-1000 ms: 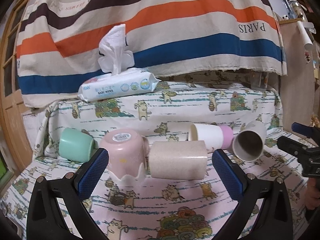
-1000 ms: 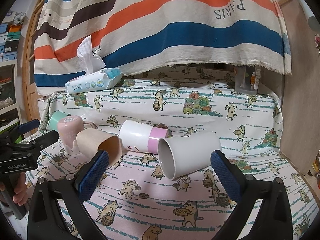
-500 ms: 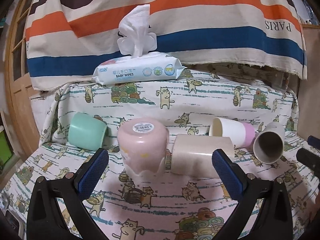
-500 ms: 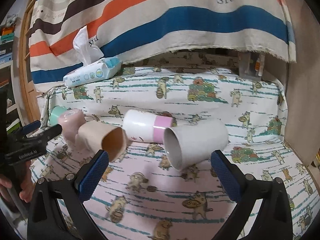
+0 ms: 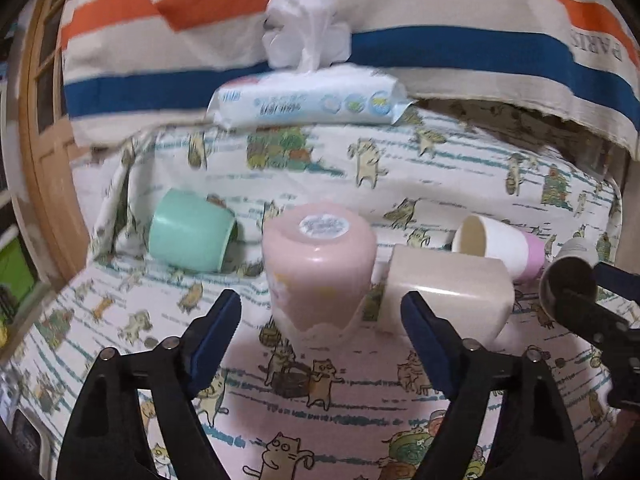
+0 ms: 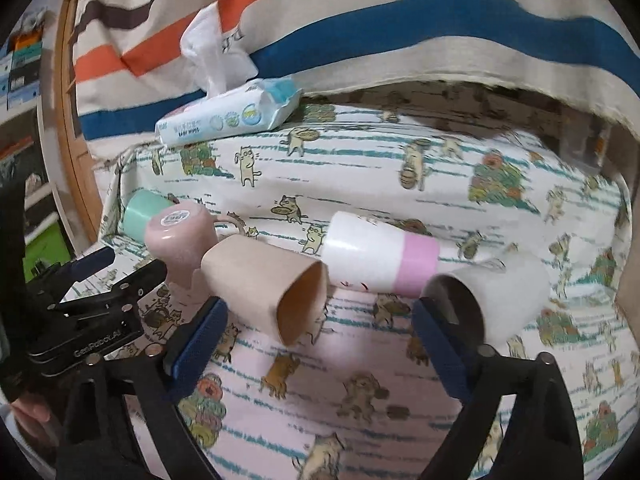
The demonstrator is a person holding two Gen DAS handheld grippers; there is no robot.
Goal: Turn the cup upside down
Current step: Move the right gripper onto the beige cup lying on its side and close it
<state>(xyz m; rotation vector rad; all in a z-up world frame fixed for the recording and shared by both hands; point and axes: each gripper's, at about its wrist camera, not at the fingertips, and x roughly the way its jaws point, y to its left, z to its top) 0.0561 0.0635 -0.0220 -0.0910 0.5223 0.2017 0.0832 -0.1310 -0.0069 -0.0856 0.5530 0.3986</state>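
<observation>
Several cups lie on a cat-print cloth. A pink cup (image 5: 320,268) stands upside down, straight ahead of my open left gripper (image 5: 320,320), also in the right wrist view (image 6: 180,244). A beige cup (image 5: 448,296) (image 6: 264,284) lies on its side beside it. A white cup with a pink band (image 5: 500,244) (image 6: 380,256) and a white cup (image 6: 488,296) lie on their sides further right. A mint cup (image 5: 188,236) (image 6: 140,212) lies at the left. My open right gripper (image 6: 320,328) is near the beige cup's mouth, empty.
A pack of baby wipes (image 5: 308,100) (image 6: 228,112) sits on the raised back of the surface under a striped cloth (image 5: 440,8). A wooden door frame (image 5: 44,168) stands at the left. The left gripper's body (image 6: 80,320) shows at the left of the right wrist view.
Both grippers have moved forward toward the cups. The pink cup now sits closer and centred between my left fingers; the beige cup is nearer my right fingers. No cup has moved.
</observation>
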